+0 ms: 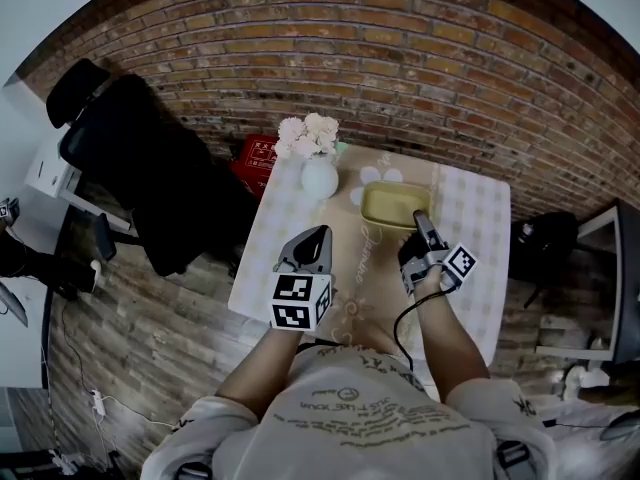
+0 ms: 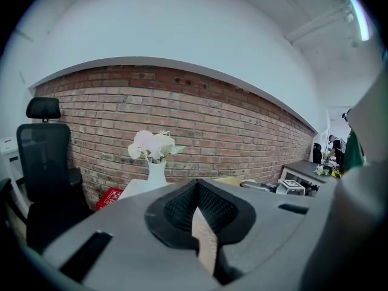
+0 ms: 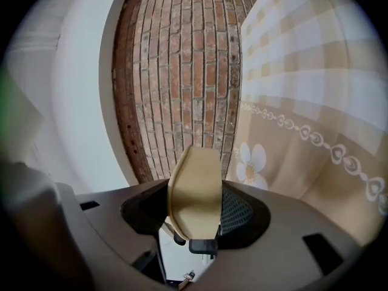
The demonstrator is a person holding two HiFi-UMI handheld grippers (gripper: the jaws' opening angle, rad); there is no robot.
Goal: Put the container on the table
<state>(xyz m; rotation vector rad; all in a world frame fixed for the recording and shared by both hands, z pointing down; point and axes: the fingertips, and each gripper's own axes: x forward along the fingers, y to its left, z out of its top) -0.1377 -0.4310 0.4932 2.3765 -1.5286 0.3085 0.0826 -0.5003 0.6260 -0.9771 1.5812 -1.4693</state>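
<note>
A shallow yellow container is over the far middle of the table, which is covered by a checked cloth. Whether the container rests on the cloth I cannot tell. My right gripper is shut on its near rim. In the right gripper view, the yellow rim fills the gap between the jaws of the right gripper, with the cloth on the right. My left gripper hovers over the table's near left part, away from the container. Its jaws are together and hold nothing.
A white vase of pale flowers stands at the table's far left, close to the container. On the floor to the left are a black office chair and a red box. A brick wall runs behind the table.
</note>
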